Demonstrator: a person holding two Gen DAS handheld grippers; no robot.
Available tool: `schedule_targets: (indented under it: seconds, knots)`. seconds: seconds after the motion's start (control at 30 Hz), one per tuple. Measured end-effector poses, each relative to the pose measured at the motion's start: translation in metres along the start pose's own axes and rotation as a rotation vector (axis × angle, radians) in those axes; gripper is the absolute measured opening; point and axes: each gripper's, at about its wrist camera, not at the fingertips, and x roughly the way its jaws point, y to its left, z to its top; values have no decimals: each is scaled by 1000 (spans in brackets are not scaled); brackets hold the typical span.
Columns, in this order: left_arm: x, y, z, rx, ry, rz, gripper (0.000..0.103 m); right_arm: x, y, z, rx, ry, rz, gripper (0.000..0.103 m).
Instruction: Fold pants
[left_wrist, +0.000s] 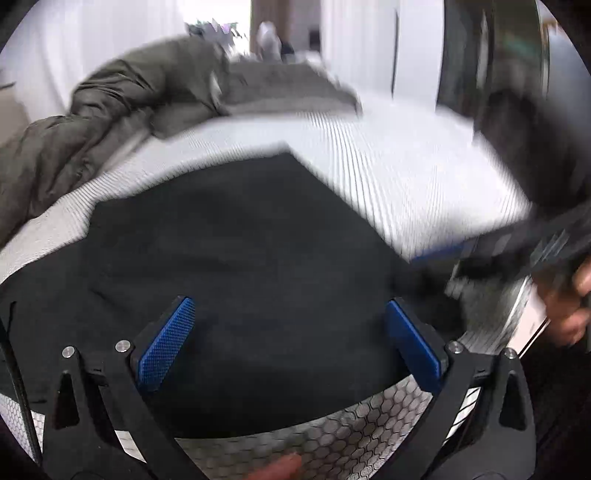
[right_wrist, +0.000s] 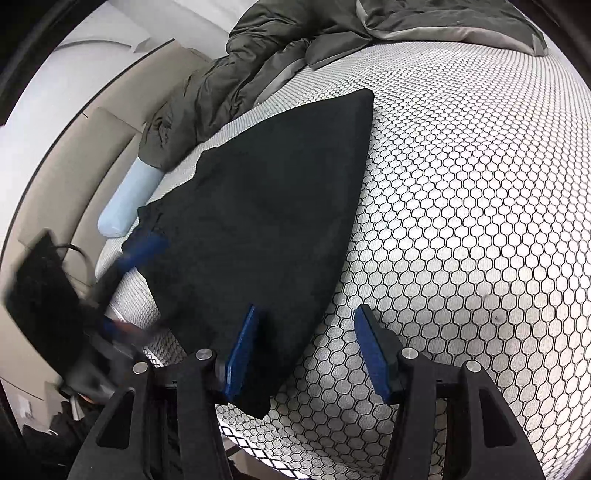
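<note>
We see the right gripper (right_wrist: 306, 350) with its two blue pads standing well apart, about half open, and gripping nothing: the left pad (right_wrist: 242, 354) is over the near corner of the black pants (right_wrist: 266, 206), while the right pad (right_wrist: 373, 354) is over the bare bed cover, and neither one presses the cloth. The left gripper (left_wrist: 291, 343) is open wide, its blue pads (left_wrist: 166, 343) far from each other above the dark cloth, and we see nothing pinched between them; this view is blurred by motion. In the right wrist view the same left gripper (right_wrist: 144, 247) appears as a blue and black smear at the left edge of the pants, so we cannot tell if it touches them there. The pants lie flat on the bed (right_wrist: 480, 184), folded into a compact dark shape, near the front edge of the mattress and toward its left side, one corner pointing to the far side. The cover of the bed is white with a honeycomb pattern of dark lines. At the far edge lies a crumpled olive-grey duvet (right_wrist: 266, 55), apart from the pants. A light blue roll-shaped pillow (right_wrist: 125, 206) lies at the left edge of the bed, just beside the pants. A hand (left_wrist: 565, 310) shows at the right border of the left wrist view, behind the blurred right gripper (left_wrist: 517, 251).
</note>
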Motion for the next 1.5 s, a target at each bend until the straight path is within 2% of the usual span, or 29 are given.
schedule_targets:
  seconds: [0.07,0.13,0.2,0.27,0.33,0.6,0.73,0.93,1.03,1.07,1.13,1.2,1.23,1.27,1.33,1.43,1.5]
  knots:
    - [10,-16,-8,62,19,-16,102,1,-1,-1,2,2,5,55]
    - [11,-20,-11,75,20,-41,102,5,1,0,-2,1,-7,55]
    - [18,-16,-12,47,53,-68,103,14,10,4,-8,-4,-14,55]
    - [21,-16,-15,27,67,-80,103,22,17,12,-39,-16,-54,43]
    - [24,-18,-15,41,69,-68,103,32,20,23,-56,-24,-92,38]
    - [28,-11,-16,22,90,-81,103,66,4,97,9,-78,-141,28]
    - [29,-8,-16,9,95,-92,103,89,-4,141,-26,-93,-180,20]
    - [32,-5,-18,11,92,-105,103,111,-19,186,-17,-111,-189,19]
    - [29,-3,-17,11,86,-121,103,108,-25,189,30,-81,-140,25]
    - [28,-3,-17,10,85,-124,103,105,-27,185,45,-66,-110,33]
    - [26,-2,-17,5,82,-125,103,98,-32,171,66,-48,-47,40]
    - [22,-1,-17,0,75,-120,103,96,-30,158,69,-41,-28,40]
    - [21,-1,-18,-3,73,-117,103,93,-30,153,75,-59,-19,35]
    - [22,-1,-19,-6,74,-117,103,93,-30,152,81,-78,-13,24]
    - [23,-1,-18,-10,70,-108,103,95,-27,158,64,-82,-14,14]
    - [26,-1,-17,-19,62,-95,103,94,-7,179,-8,-153,-40,12]
    - [27,-1,-17,-26,70,-101,103,103,-6,189,-27,-121,-128,16]
